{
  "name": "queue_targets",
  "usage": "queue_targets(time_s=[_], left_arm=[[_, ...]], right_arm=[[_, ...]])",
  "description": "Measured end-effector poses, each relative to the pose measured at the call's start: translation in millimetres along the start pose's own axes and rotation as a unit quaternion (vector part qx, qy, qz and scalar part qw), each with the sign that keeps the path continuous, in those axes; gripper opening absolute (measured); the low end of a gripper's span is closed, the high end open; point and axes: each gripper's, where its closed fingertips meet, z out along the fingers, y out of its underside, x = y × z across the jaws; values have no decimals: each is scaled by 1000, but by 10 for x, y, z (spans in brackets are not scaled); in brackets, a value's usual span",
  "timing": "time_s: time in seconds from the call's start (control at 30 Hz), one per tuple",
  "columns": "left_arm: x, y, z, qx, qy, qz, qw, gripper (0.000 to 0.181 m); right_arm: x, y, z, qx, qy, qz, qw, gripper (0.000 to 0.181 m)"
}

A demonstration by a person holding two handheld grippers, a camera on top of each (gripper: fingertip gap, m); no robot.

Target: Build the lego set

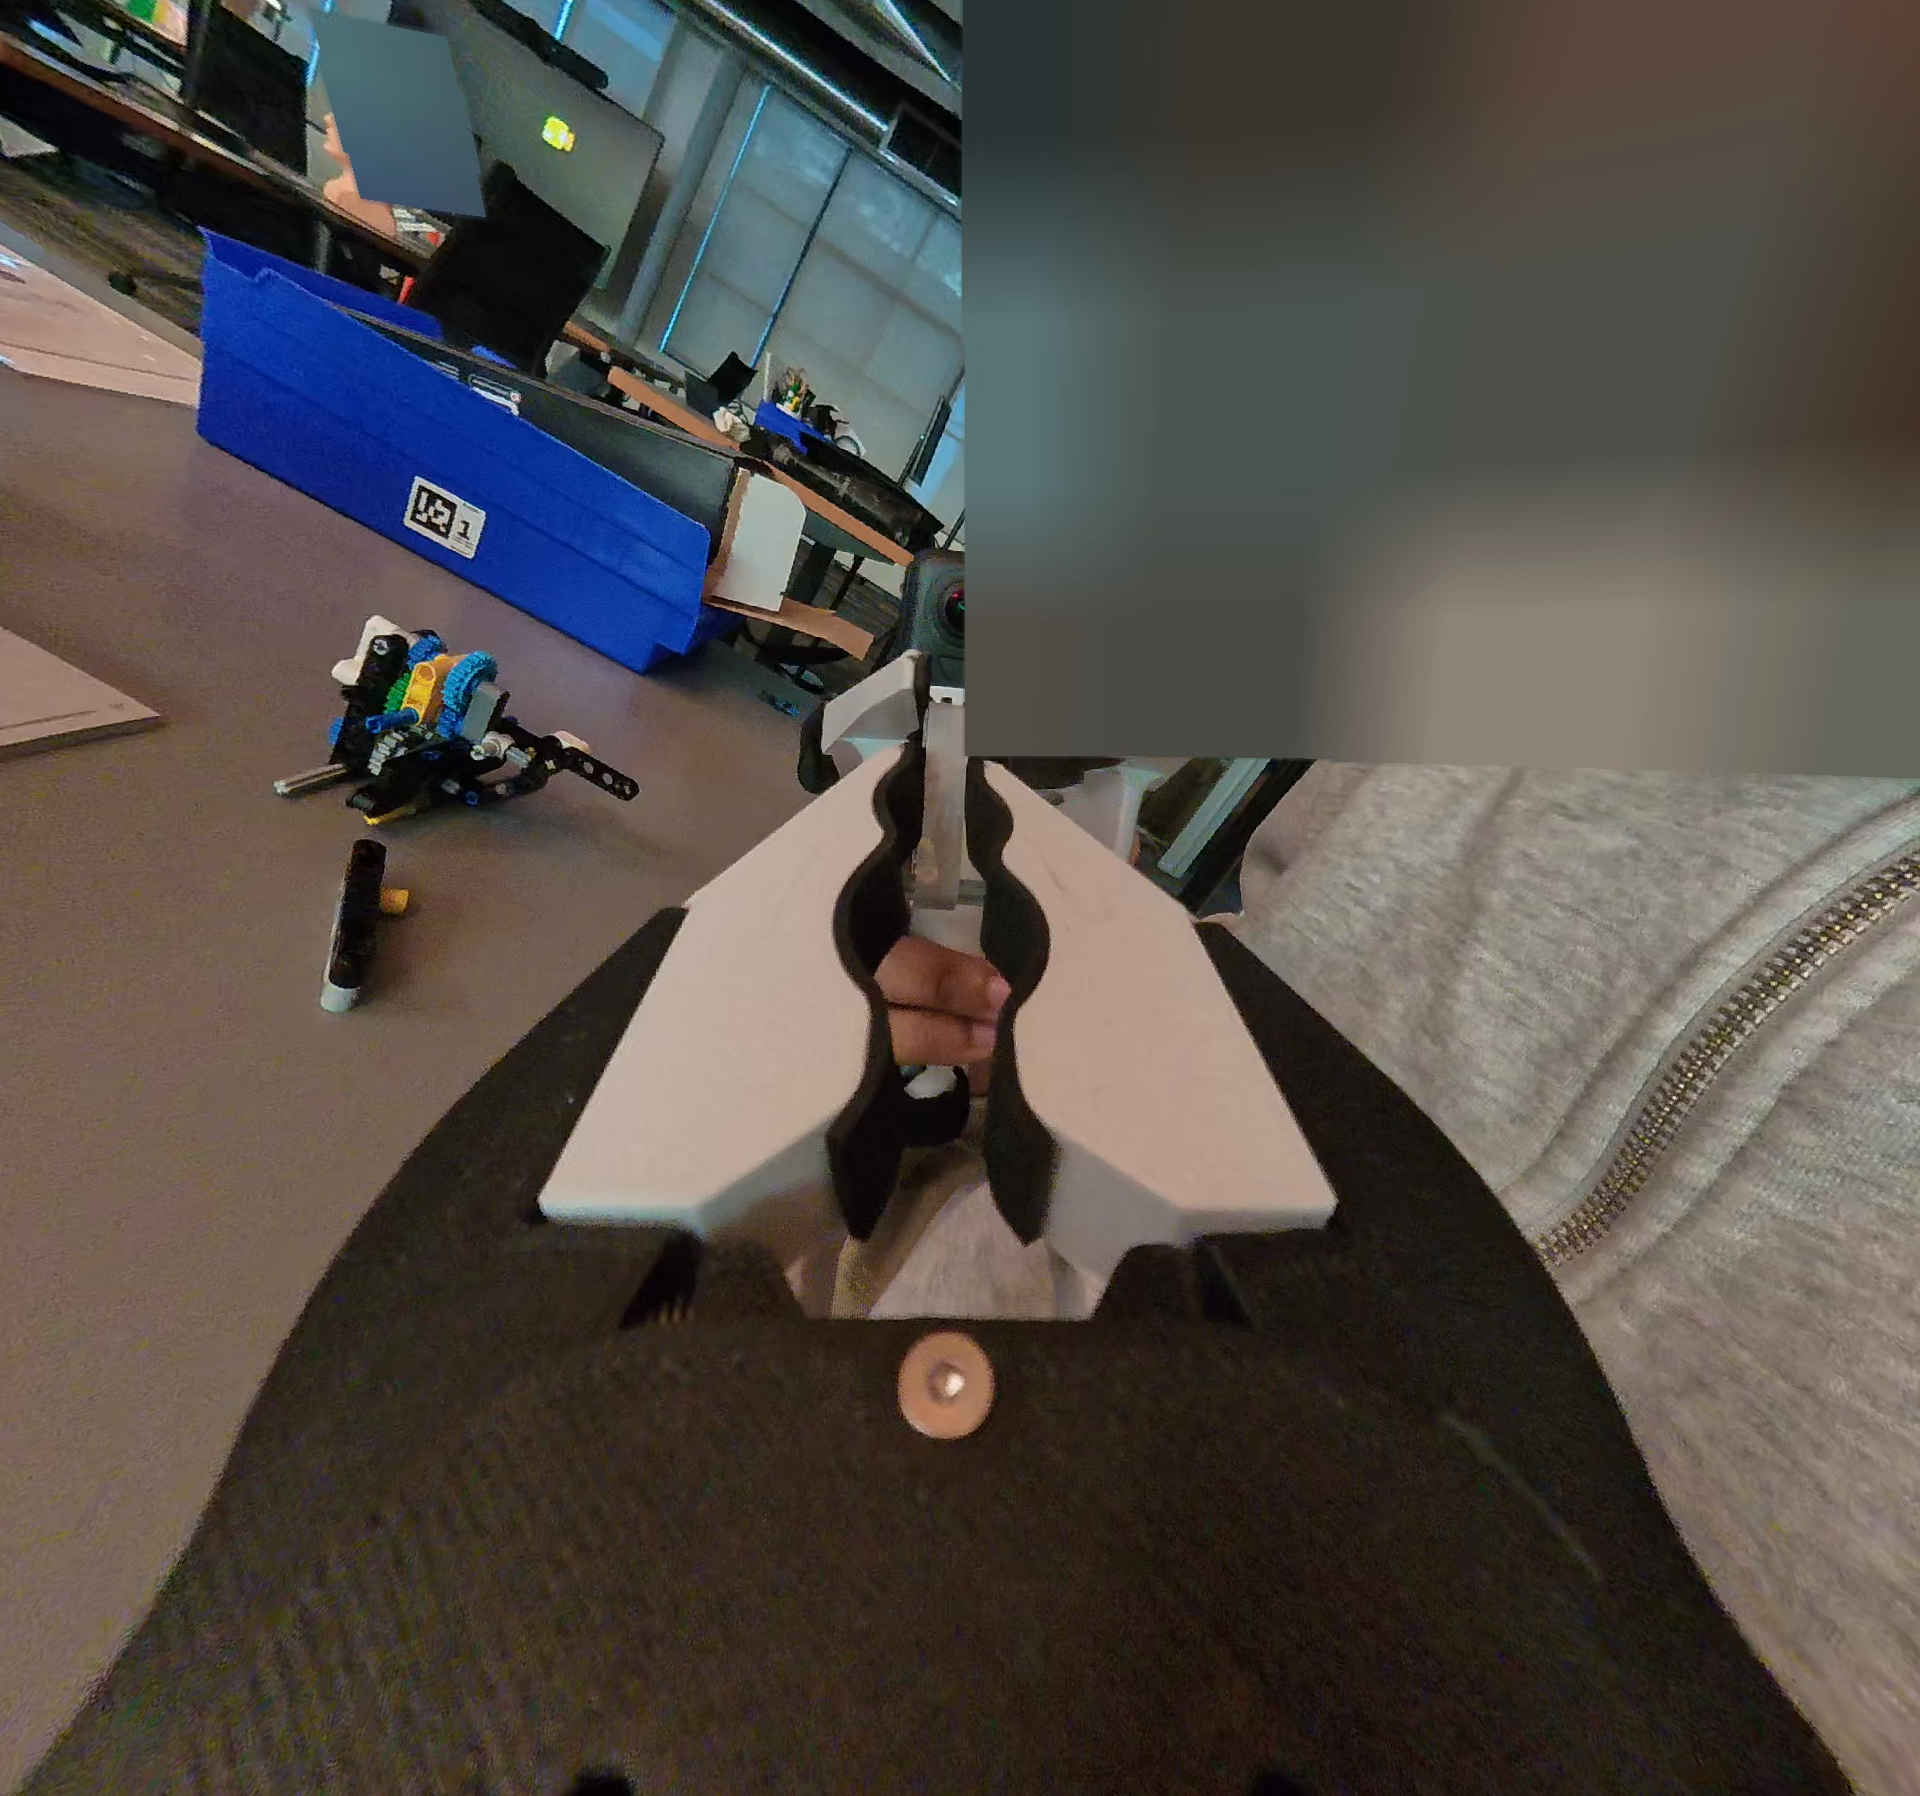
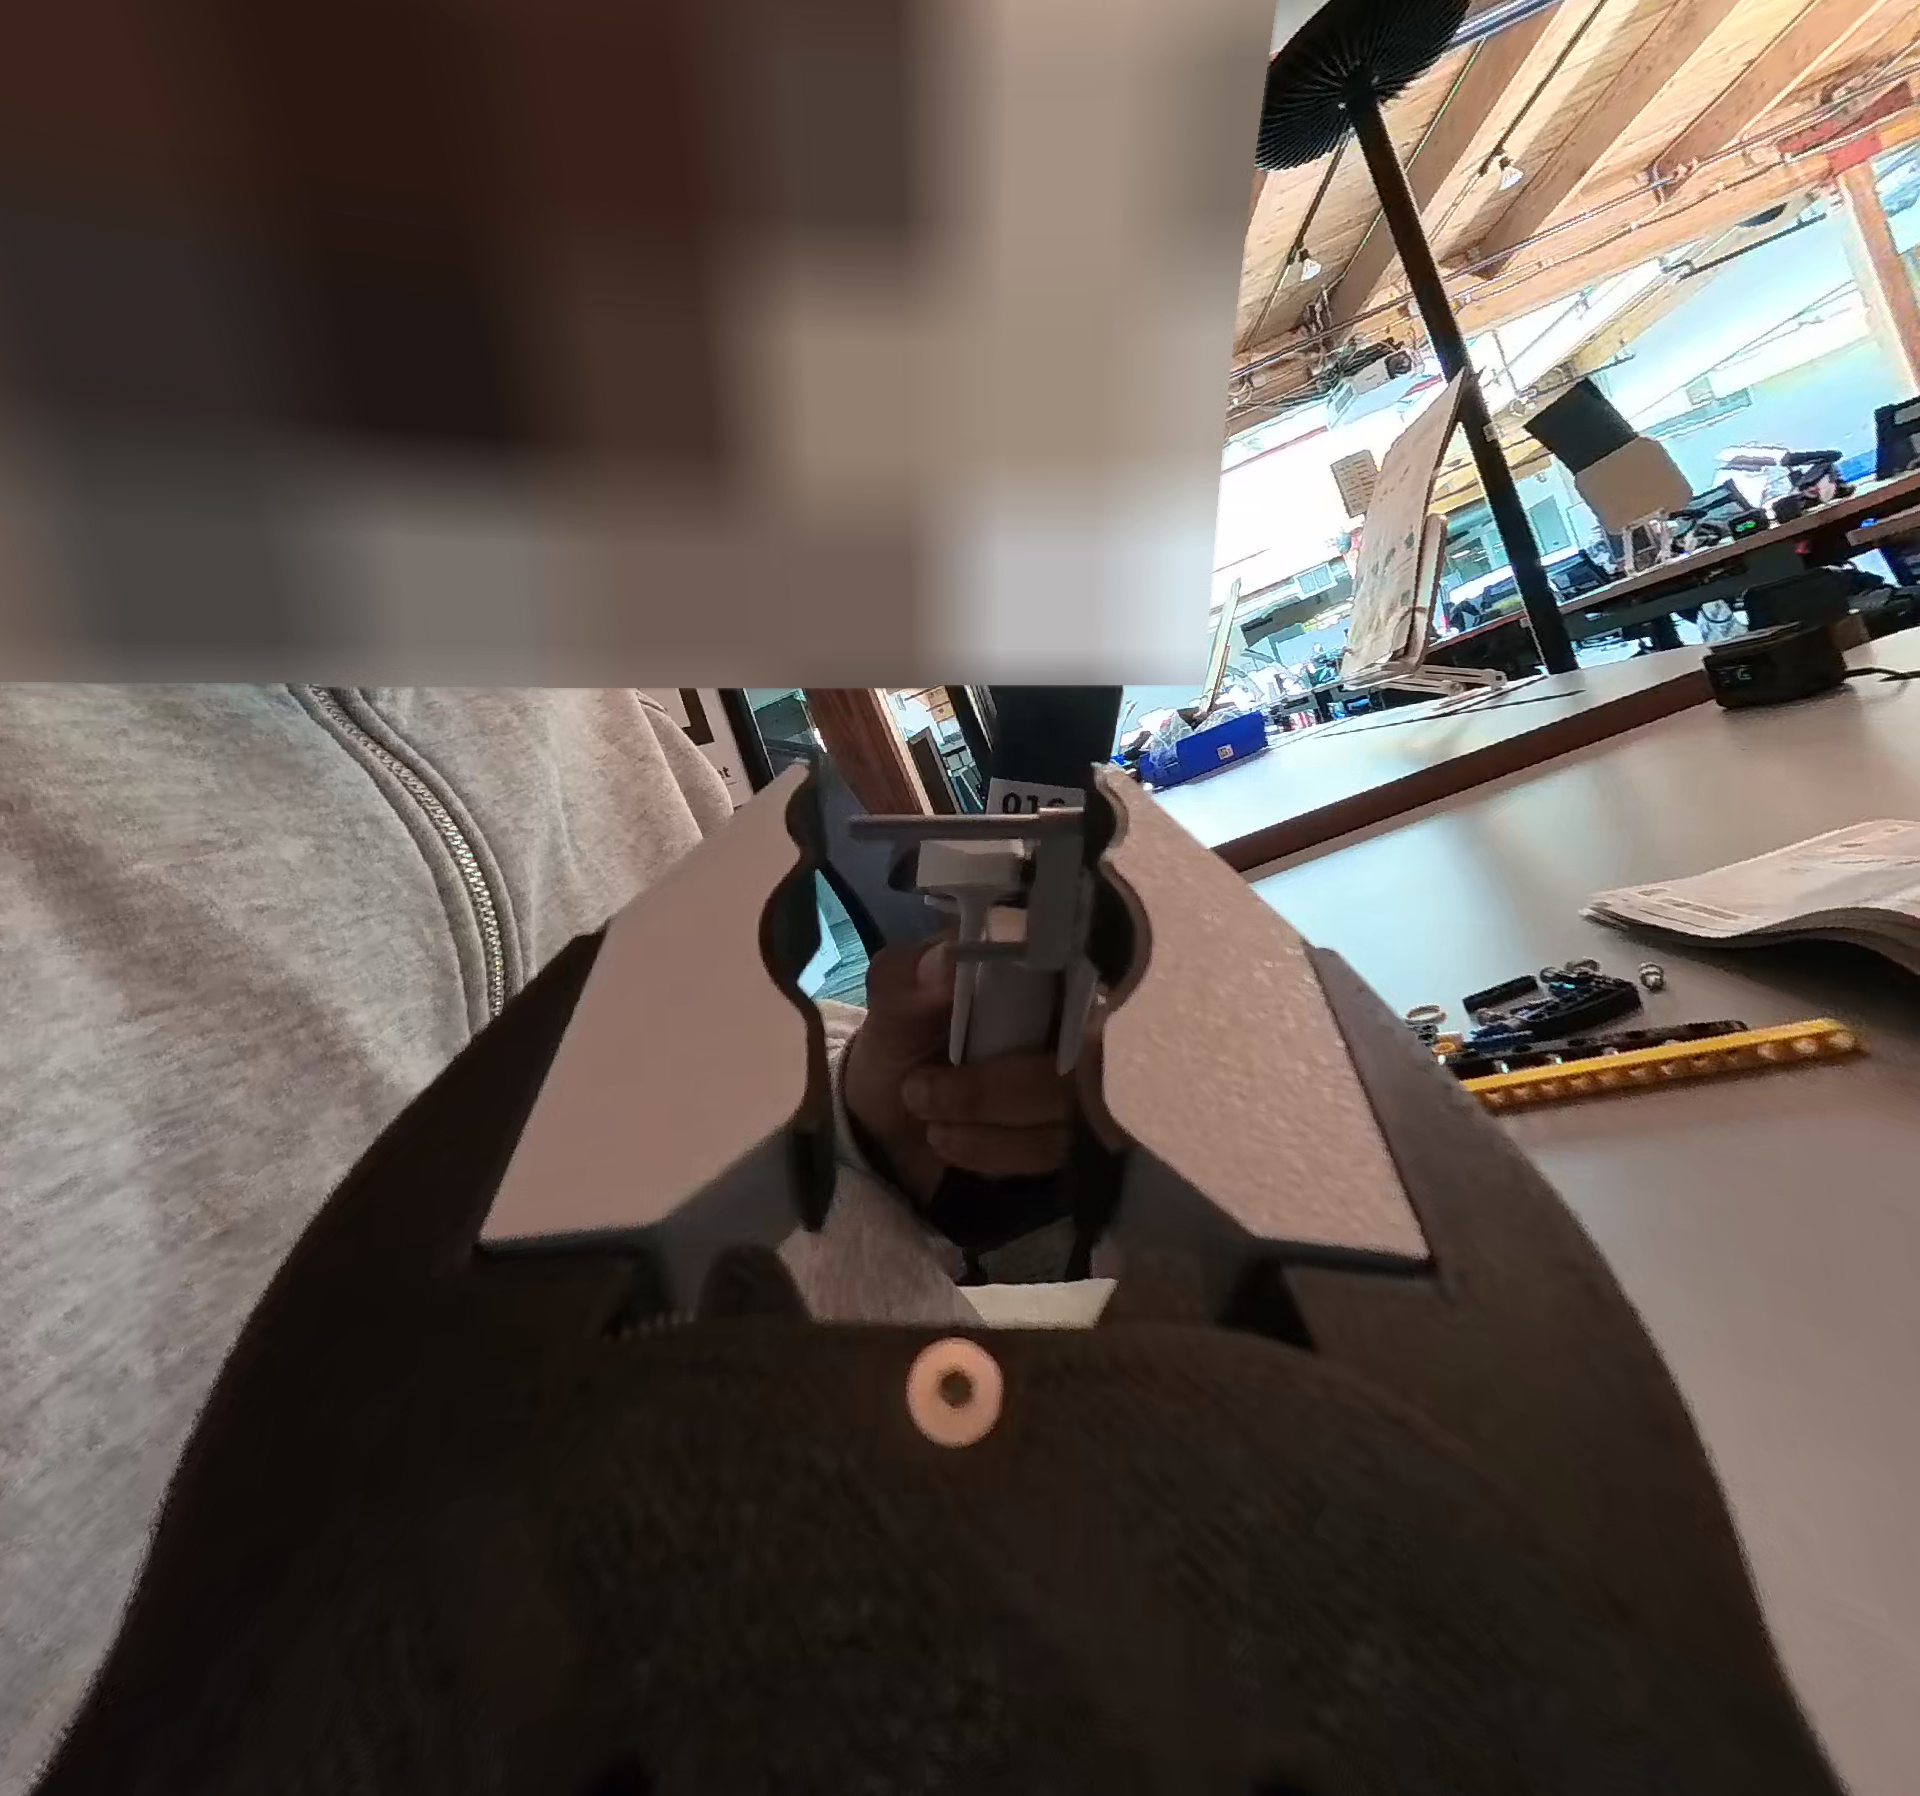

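A partly built lego model, black with blue, yellow and green parts, lies on the grey table at the left. A loose black beam with a tan pin lies just in front of it. A long yellow beam and small black pieces lie on the table at the right. My left gripper is raised off the table, its jaws closed to a narrow slit with nothing between them. My right gripper is open and empty. The two grippers face each other in front of the person's grey hoodie.
A blue bin stands behind the model. A sheet of paper lies at the far left. An instruction booklet lies behind the yellow beam. A small black device and a black pole stand farther back. Left and right tips are no more than a few centimetres apart. From either gripper's tips it is about 20 centimeters to the partly built lego model.
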Motion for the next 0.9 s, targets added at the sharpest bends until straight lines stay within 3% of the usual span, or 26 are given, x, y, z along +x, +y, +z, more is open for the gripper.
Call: queue_targets(time_s=[0.23,0.33,0.37,0.5,0.63,0.9], left_arm=[[-18,9,1,-1,-4,-6,1000,5],[21,34,24,-8,1,1,1000,5],[23,42,33,-10,-5,9,1000,5],[-12,22,8,-8,-15,15,1000,5],[-56,-23,-30,7,-11,-11,1000,5],[-53,2,-10,0,-17,-4,1000,5]], right_arm=[[33,9,-6,-2,12,-2,1000,43],[103,8,-32,-4,36,-7,999,17],[109,6,-37,-4,38,-9,999,15],[26,-36,-17,7,12,-1,1000,41],[57,-18,-24,0,19,0,1000,51],[69,16,-5,-7,26,1,1000,43]])
